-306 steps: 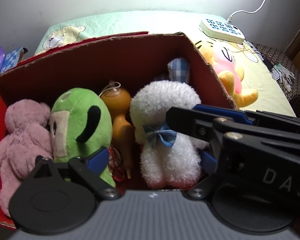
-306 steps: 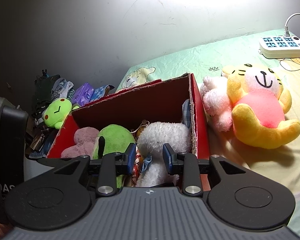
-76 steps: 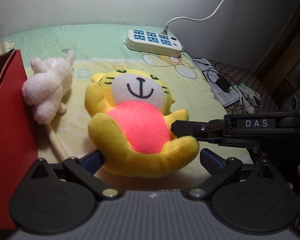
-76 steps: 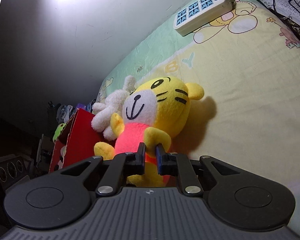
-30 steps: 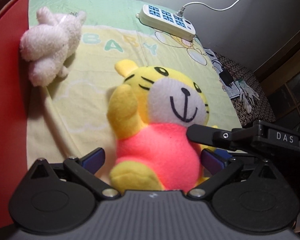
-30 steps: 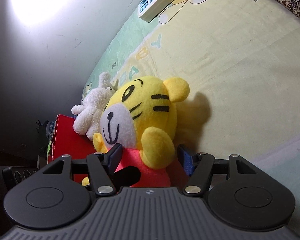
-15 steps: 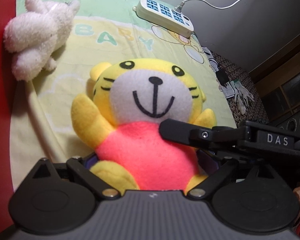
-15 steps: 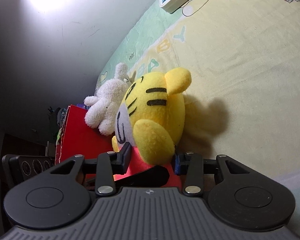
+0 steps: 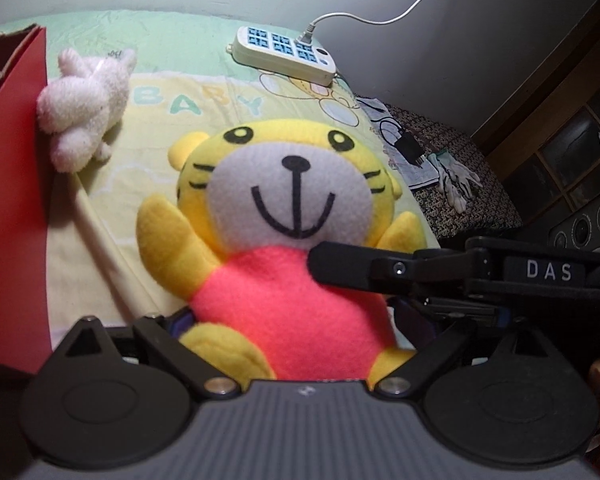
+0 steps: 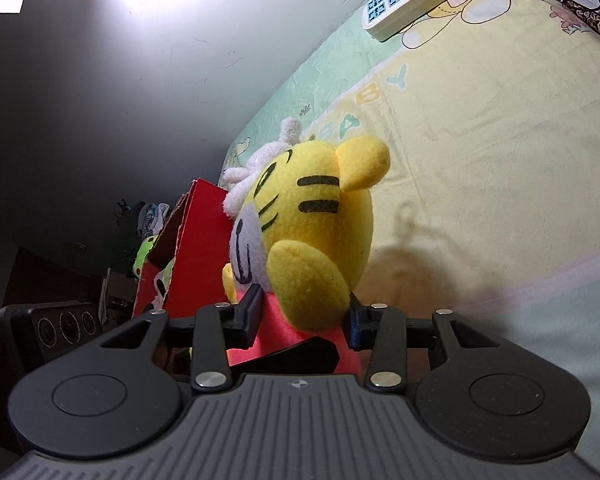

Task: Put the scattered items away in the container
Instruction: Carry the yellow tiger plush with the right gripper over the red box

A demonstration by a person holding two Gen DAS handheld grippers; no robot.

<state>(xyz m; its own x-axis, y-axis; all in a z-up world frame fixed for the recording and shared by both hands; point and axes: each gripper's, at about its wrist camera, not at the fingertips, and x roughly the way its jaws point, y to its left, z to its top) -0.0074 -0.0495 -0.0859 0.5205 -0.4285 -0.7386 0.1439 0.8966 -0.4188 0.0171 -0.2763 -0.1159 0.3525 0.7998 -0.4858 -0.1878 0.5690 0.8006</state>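
Leftmost, a red cardboard box (image 9: 12, 184) is seen at the frame edge, with a small white plush (image 9: 82, 106) lying against its outer wall on a pale sheet (image 9: 112, 216) printed with the word "BABY". Centrally, a yellow tiger plush (image 9: 284, 216) in a pink shirt is held clear of the sheet: its lower body is pinched between the widely set fingers of the left gripper (image 9: 296, 320), and its flank is clamped by the right gripper (image 10: 302, 322), whose black body, marked "DAS", crosses in from the right. Behind, a white power strip (image 9: 284, 54) with blue sockets is plugged in. Farther right, a pair of white gloves (image 9: 458, 180) is laid on a patterned cloth. No other writing can be read.
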